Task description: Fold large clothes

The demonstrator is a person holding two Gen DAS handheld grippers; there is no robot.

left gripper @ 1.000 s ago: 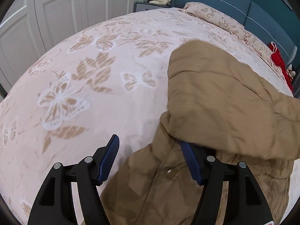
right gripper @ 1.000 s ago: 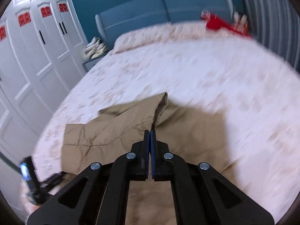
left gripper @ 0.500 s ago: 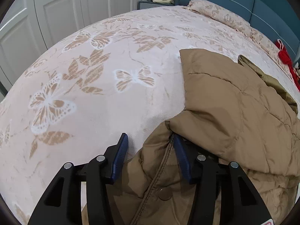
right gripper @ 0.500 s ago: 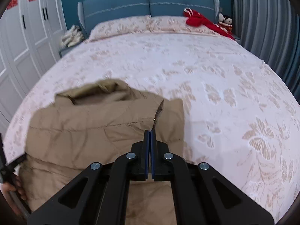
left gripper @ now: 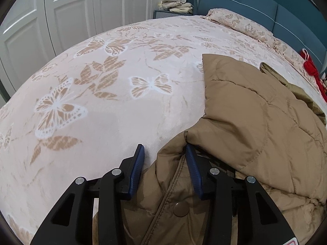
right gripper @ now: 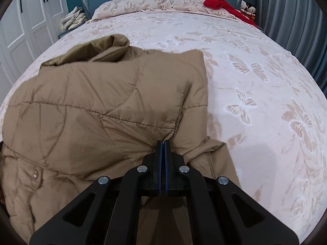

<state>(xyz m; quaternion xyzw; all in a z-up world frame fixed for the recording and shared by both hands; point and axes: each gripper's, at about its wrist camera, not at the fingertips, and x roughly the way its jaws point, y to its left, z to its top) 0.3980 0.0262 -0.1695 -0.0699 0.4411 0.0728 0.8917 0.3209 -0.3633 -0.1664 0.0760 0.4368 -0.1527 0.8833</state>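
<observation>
Tan quilted jacket [right gripper: 98,110] lies on a butterfly-print bedspread [left gripper: 98,106], with no readable writing on it.

The puffy, stitched jacket has a snap button [left gripper: 180,209] and lies on the near part of the bed. The left gripper [left gripper: 163,159] is closing, a fold of the front edge between its blue ribbed pads. The right gripper [right gripper: 163,143] is pinched together at the jacket's near right fold; whether it holds fabric I cannot tell.

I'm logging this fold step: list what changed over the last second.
The right gripper, shut on the tan jacket, carried its folded panel down onto the bed. The left gripper has narrowed around the jacket's front edge, jaws closing. The bedspread, pillows and red garment are unchanged.
</observation>
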